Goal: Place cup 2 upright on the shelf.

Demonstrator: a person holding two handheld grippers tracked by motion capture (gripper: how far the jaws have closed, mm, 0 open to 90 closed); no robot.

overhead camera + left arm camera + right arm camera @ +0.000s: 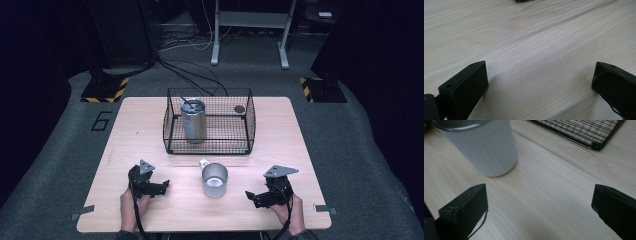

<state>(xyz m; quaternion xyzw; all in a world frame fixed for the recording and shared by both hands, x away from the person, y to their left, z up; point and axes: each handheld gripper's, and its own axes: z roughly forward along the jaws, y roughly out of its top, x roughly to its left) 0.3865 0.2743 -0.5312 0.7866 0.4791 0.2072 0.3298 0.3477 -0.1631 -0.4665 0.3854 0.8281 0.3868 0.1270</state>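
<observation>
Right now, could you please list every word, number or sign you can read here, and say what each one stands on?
"6": a dark numeral on the grey floor, left of the table.
Metal cup, canister in the wire basket: no readable lettering.
Yellow-black hazard stripes: a marking without words.

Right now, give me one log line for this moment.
left gripper open, empty | right gripper open, empty | metal cup upright between them | can in wire basket

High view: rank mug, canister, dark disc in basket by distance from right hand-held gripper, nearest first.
From the right hand-held gripper:
1. Mug, on the table just to its left.
2. Dark disc, at the basket's far right corner.
3. Canister, upright in the basket's left part.
</observation>
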